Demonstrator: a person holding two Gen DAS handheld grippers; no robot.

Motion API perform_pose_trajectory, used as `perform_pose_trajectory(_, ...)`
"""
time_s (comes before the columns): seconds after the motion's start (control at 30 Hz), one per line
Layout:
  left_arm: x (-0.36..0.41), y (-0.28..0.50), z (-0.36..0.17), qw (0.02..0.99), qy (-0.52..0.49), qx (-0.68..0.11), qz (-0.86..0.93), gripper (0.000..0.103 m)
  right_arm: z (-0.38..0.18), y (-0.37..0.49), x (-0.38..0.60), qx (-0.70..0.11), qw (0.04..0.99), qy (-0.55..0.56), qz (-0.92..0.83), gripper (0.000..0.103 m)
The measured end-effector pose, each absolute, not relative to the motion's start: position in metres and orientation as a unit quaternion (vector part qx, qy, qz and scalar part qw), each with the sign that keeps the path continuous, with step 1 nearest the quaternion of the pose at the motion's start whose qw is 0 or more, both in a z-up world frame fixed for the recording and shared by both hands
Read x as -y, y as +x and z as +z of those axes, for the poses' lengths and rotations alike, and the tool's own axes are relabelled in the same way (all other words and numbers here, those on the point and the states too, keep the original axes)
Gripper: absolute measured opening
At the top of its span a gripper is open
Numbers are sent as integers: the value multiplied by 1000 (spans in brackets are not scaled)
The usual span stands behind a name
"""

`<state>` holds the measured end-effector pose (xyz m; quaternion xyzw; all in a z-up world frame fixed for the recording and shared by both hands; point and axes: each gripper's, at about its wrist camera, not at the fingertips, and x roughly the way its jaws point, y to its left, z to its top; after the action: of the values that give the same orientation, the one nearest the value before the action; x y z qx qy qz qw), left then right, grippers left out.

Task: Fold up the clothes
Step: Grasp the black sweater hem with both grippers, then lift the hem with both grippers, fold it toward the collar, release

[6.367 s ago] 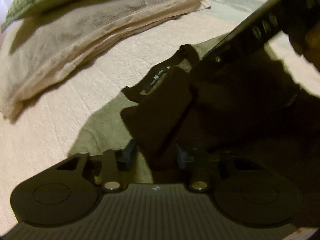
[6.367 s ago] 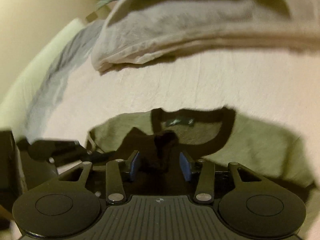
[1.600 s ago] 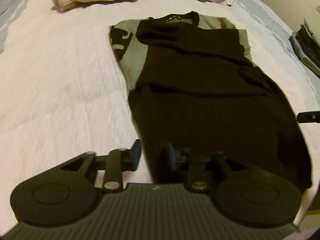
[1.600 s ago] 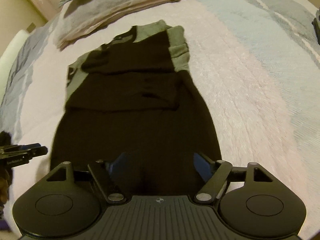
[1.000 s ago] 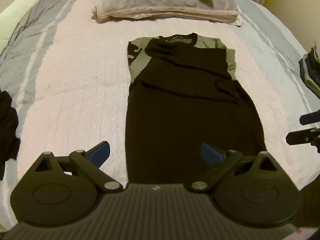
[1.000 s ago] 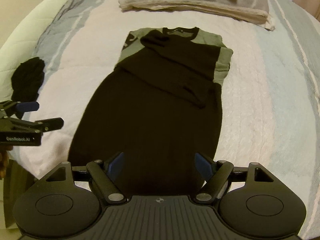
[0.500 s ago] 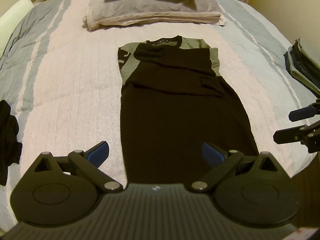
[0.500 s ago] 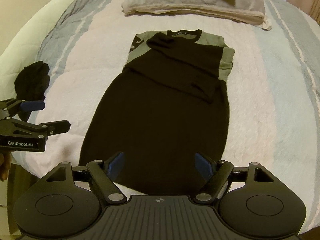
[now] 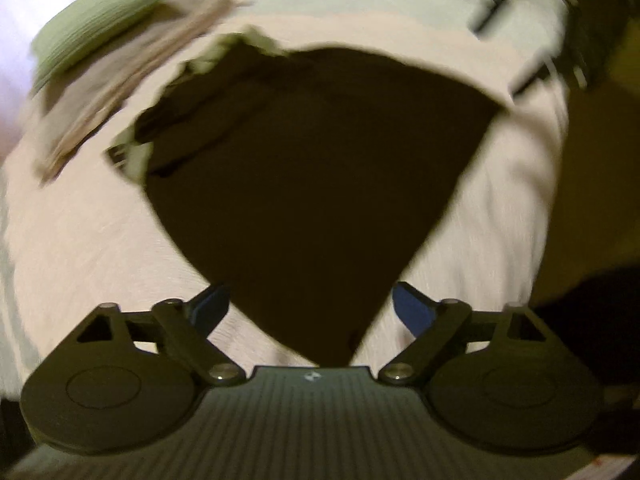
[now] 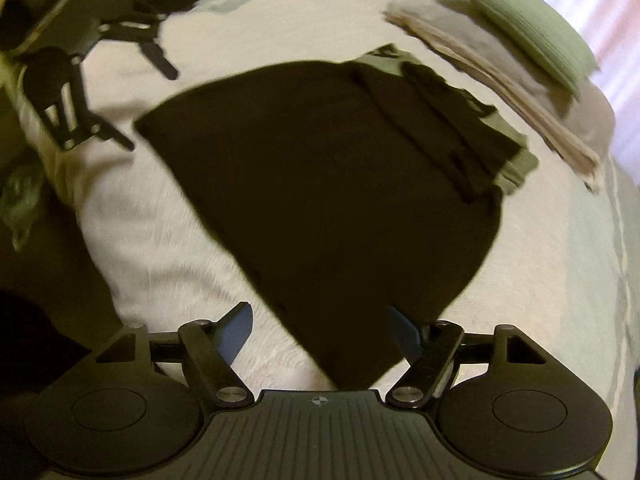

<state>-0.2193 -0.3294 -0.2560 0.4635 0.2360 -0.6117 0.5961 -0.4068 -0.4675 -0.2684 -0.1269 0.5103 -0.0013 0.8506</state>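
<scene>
The black dress (image 9: 312, 184) lies flat on the bed (image 9: 92, 240), each hem corner between a pair of tongs. My left tongs (image 9: 310, 312) and right tongs (image 10: 322, 334) both gape wide, gripping nothing. Bare bedspread flanks the dress; pillows (image 10: 520, 40) lie beyond its neckline.

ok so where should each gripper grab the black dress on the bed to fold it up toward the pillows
Take the black dress at its two hem corners, likely from the foot of the bed. It lies flat with its sleeves folded in and neckline toward the pillows. The open left gripper frames one corner and the open right gripper the other, so each could close there.
</scene>
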Motion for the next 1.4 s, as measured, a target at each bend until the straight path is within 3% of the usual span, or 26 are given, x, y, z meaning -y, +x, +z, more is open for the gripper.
perform_pose_trajectory(0.1, 319, -232, -295, 563, 520, -181, -616, 72, -294, -413, 457, -507, 844, -174, 15, 70)
perform_pose_trajectory(0.27, 317, -240, -326, 514, 574, -93, -630, 66, -328, -419, 458, -502, 827, -250, 32, 70)
perform_pose_trajectory(0.33, 317, -240, -327, 501, 586, -66, -633, 45, -339, -422, 461, -499, 819, -283, 28, 69)
perform_pose_trajectory(0.37, 319, -237, -328, 497, 590, -61, -633, 41, -343, -424, 463, -498, 815, -295, 26, 69)
perform_pose_trajectory(0.43, 321, -232, -325, 501, 590, -54, -630, 22, -353, -427, 466, -498, 804, -322, 34, 67)
perform_pose_trajectory(0.5, 328, -224, -321, 510, 586, -69, -626, 16, -361, -431, 470, -494, 797, -346, 42, 64)
perform_pose_trajectory(0.57, 334, -216, -315, 525, 570, -93, -626, 14, -365, -432, 474, -489, 793, -361, 43, 58)
perform_pose_trajectory(0.63, 341, -208, -306, 538, 549, -115, -628, 12, -365, -430, 479, -486, 791, -369, 42, 37)
perform_pose_trajectory(0.67, 343, -206, -302, 544, 540, -126, -630, 12, -364, -427, 482, -484, 790, -373, 47, 32)
perform_pose_trajectory(0.73, 347, -201, -293, 552, 526, -142, -631, 11, -357, -427, 484, -477, 791, -379, 52, 1)
perform_pose_trajectory(1.4, 291, -231, -201, 541, 484, -176, -665, 4, -232, -468, 447, -529, 788, -300, 98, 0)
